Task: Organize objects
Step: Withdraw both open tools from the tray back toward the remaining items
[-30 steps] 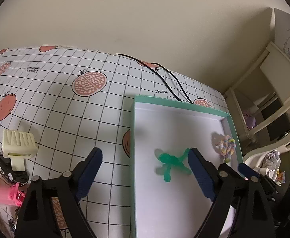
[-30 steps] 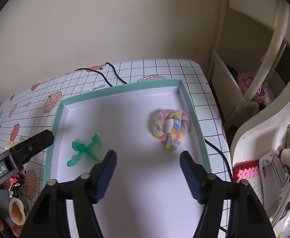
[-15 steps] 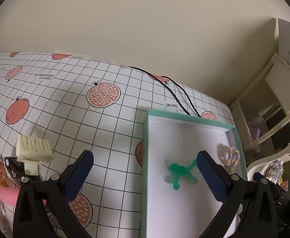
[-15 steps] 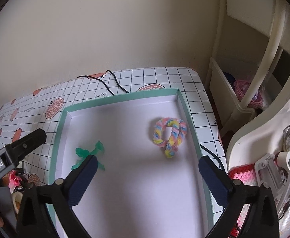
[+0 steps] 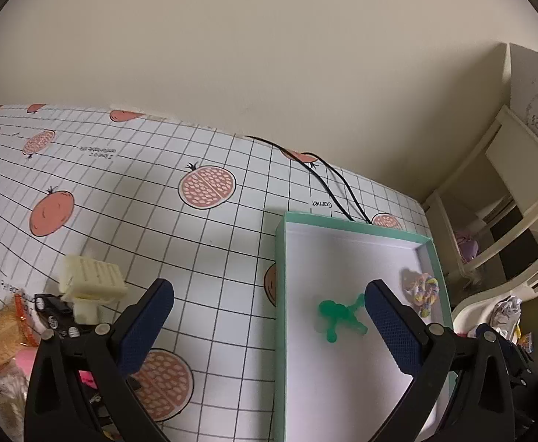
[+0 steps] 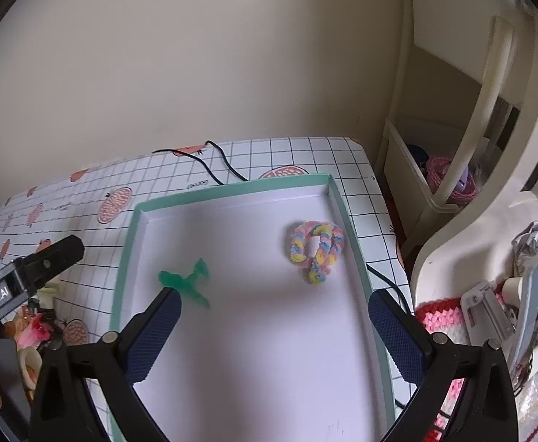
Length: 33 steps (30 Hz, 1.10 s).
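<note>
Both the left gripper and right gripper hung spread and empty; reaching left for the cream comb risked snagging the crowded toy pile.

A home, I judge — my table wears a pomegranate-print grid cloth, a cream shelf unit holds yarn, and toys crowd one corner.
</note>
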Each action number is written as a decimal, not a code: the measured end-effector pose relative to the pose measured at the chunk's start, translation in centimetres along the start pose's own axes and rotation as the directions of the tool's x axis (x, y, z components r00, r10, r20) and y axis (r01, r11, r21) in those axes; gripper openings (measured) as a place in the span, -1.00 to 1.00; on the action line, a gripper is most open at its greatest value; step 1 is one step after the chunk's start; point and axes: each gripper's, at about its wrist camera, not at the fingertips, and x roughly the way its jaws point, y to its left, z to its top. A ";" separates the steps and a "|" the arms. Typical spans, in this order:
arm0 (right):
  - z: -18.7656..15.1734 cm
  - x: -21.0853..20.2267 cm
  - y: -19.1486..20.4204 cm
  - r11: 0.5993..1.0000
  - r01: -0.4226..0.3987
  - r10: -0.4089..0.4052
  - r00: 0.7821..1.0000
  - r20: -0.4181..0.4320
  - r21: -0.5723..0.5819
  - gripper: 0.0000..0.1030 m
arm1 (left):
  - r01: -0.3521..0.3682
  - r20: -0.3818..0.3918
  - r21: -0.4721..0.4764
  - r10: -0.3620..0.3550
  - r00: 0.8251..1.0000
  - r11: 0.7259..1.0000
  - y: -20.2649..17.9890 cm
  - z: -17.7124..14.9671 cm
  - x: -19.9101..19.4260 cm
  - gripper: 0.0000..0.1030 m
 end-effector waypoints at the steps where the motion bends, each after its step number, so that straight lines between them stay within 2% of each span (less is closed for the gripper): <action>1: -0.1 -0.4 0.1 1.000 -0.002 0.002 1.000 0.006 0.000 1.00 | -0.002 0.002 0.001 0.002 1.000 1.000 0.1 0.0 -0.2 1.00; 10: -2.1 -4.0 1.7 0.999 -0.039 0.039 0.998 0.048 -0.005 1.00 | -0.022 0.024 -0.009 0.022 0.999 1.000 1.6 -0.3 -4.3 1.00; 17: -3.9 -6.7 3.5 0.997 -0.068 0.072 0.994 0.080 -0.045 1.00 | -0.059 0.046 0.025 0.058 0.997 0.998 1.8 -1.2 -7.5 1.00; 24: -6.0 -8.4 4.6 0.994 -0.096 0.100 0.990 0.104 -0.043 1.00 | -0.071 0.051 0.032 0.070 0.996 0.997 2.0 -2.1 -9.6 1.00; 33: -8.3 -10.3 5.4 0.990 -0.118 0.127 0.984 0.126 -0.075 1.00 | -0.109 0.034 0.050 0.108 0.994 0.993 3.1 -4.9 -11.2 1.00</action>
